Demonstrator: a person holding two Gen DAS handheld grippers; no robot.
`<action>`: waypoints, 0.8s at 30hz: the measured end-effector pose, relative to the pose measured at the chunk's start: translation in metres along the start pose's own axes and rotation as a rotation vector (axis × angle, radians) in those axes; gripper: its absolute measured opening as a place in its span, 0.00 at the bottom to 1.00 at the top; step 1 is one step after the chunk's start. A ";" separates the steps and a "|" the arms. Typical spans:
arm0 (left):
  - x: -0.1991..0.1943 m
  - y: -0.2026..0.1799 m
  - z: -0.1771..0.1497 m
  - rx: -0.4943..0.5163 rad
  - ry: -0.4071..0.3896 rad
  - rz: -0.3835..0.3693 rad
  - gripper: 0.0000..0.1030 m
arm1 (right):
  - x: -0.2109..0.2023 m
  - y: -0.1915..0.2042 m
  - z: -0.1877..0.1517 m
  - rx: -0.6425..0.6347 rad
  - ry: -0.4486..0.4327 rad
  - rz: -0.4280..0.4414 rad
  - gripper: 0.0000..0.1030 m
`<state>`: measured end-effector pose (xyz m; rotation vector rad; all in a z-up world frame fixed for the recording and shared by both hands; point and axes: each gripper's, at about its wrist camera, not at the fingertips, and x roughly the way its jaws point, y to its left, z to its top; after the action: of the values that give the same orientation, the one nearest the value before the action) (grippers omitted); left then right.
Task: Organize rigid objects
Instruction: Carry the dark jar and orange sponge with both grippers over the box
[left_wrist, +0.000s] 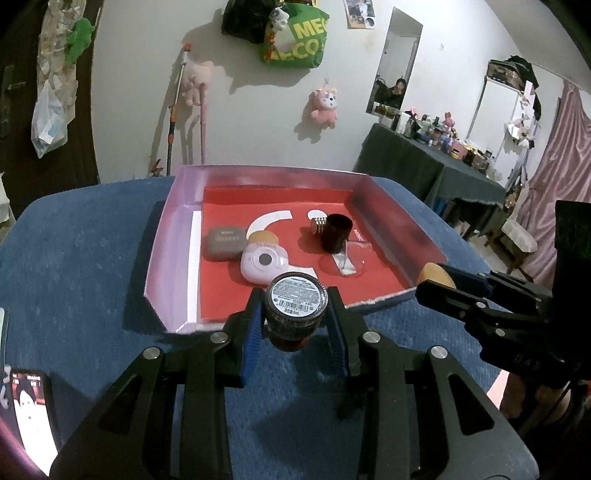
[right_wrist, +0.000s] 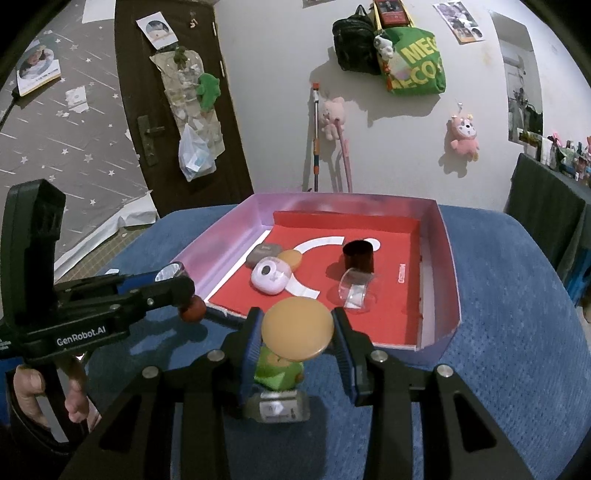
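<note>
The left gripper is clamping a small dark jar between its blue pads, the jar's label-covered round base facing the camera and its reddish cap pointing down toward the blue cloth. It is hanging just short of the near edge of the shallow pink box, over the cloth rather than over the red floor of the box. The right gripper is gripping a little bottle with a wide tan disc top, a green wrap and a clear base; this too is sitting just before the box's near edge, closer to its right corner. Inside the box, a grey-brown case is lying toward the left wall, with a tan round piece and a pale lilac pebble-shaped case touching beside it. Nearer the right wall, a black cylinder is standing upright with a stack of metallic rings at its left, and a clear plastic piece is lying in front of it. A phone is resting at the cloth's left edge.
</note>
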<state>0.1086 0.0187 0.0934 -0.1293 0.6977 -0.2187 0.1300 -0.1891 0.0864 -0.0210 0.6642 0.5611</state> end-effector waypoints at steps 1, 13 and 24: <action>0.000 0.000 0.000 0.001 0.001 0.000 0.30 | 0.001 -0.001 0.002 0.000 0.001 0.000 0.39; 0.032 0.005 0.027 0.000 0.028 -0.002 0.30 | 0.035 -0.019 0.019 0.022 0.047 0.001 0.39; 0.066 0.015 0.029 -0.021 0.114 -0.017 0.30 | 0.063 -0.030 0.019 0.033 0.108 -0.006 0.39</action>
<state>0.1785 0.0186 0.0715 -0.1434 0.8127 -0.2361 0.1969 -0.1801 0.0595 -0.0223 0.7779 0.5463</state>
